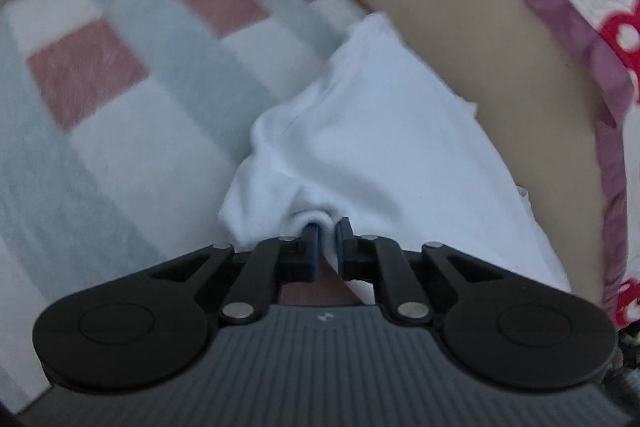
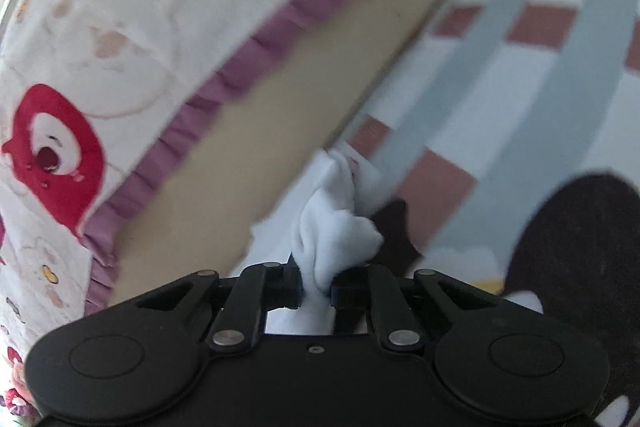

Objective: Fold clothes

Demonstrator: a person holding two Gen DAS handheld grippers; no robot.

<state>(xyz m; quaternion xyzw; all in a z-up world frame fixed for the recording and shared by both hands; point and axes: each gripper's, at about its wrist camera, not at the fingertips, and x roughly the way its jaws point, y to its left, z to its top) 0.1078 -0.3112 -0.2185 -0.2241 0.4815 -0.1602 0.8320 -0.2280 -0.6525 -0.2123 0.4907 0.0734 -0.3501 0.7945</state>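
**Thin pinches on both ends, watch for a slip**

Your left gripper [image 1: 327, 239] is clamped on a small bunch of the white garment [image 1: 360, 139], and the right gripper [image 2: 316, 281] is clamped on another wad of it. The cloth hangs just over the checked blanket [image 1: 120, 131] beside the tan board [image 1: 460, 39]. Pull the ends apart unevenly and a corner could slide free (both grips look shallow).

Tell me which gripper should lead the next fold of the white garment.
Left, probably. The left gripper pinches an edge with the white garment spread smooth ahead. The right gripper is shut on a bunched wad, which looks harder to lay flat.
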